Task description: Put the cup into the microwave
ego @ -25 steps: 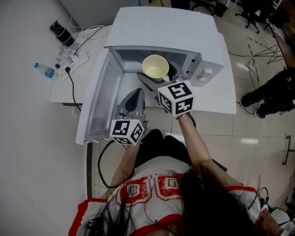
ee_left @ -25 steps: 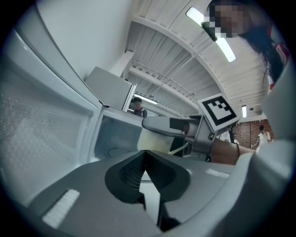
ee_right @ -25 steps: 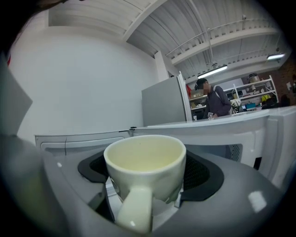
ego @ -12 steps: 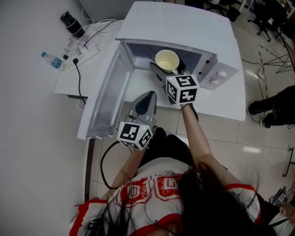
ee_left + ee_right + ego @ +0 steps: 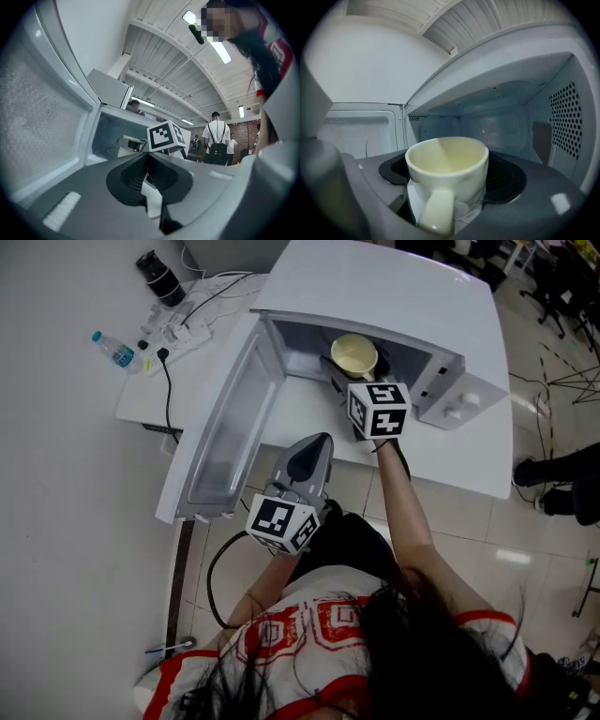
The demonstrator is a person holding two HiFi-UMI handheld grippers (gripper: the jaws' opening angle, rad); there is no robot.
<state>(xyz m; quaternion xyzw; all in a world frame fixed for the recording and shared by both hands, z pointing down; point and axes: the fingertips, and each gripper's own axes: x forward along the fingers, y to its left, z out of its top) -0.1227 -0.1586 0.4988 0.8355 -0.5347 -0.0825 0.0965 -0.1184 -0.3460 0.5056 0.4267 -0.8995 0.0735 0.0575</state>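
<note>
A cream cup (image 5: 354, 354) with its handle toward me is held upright at the mouth of the white microwave (image 5: 384, 287), whose door (image 5: 225, 427) hangs open to the left. My right gripper (image 5: 350, 373) is shut on the cup; in the right gripper view the cup (image 5: 447, 161) fills the space between the jaws, with the cavity (image 5: 501, 122) just beyond it. My left gripper (image 5: 307, 457) hangs lower, in front of the table's edge beside the door, shut and holding nothing. In the left gripper view the door (image 5: 37, 117) stands at the left.
The microwave sits on a white table (image 5: 192, 367). A water bottle (image 5: 112, 349), a black cylinder (image 5: 159, 276) and a power strip with cables (image 5: 178, 326) lie at its far left. The microwave's control knobs (image 5: 455, 411) are at the right. People (image 5: 217, 138) stand far off.
My right gripper has carried the cup forward to the microwave's opening. The left gripper has stayed low by the door, shut.
</note>
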